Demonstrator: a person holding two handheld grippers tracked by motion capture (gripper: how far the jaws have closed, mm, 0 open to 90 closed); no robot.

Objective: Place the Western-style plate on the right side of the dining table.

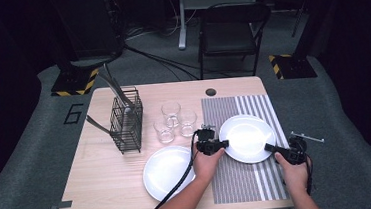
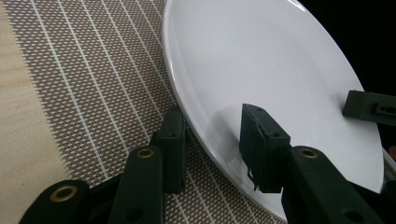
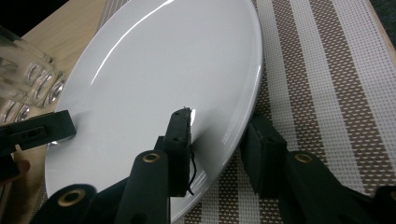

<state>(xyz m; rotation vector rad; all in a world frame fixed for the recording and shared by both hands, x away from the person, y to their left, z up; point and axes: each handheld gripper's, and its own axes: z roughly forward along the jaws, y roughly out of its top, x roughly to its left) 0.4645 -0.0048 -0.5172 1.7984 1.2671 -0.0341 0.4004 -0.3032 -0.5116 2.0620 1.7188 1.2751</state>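
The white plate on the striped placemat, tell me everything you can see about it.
The white plate is round, glossy and plain, ceramic by the look, with a shallow well and bright glare. It is over the brown and white striped placemat. The left gripper straddles its left rim, one finger above, one below; the right gripper does likewise at the right rim. It looks tilted, perhaps lifted slightly.

white plate (image 2: 261, 60) at the desk's right side: glossy glazed ceramic, smooth, with bright highlights. second plate (image 1: 167, 171) near the front edge: same glossy white finish. placemat (image 3: 327, 70): coarse woven mesh, matt, brown and white stripes. desk (image 1: 104, 186): pale wood-grain top, smooth and matt. three glasses (image 1: 171, 113) toward the middle: clear, faceted. rack (image 1: 127, 120) at the left side: thin black wire, holding grey metal cutlery. left claw (image 2: 212, 140) and right claw (image 3: 224, 140): matt black plastic with brass-coloured rivets.
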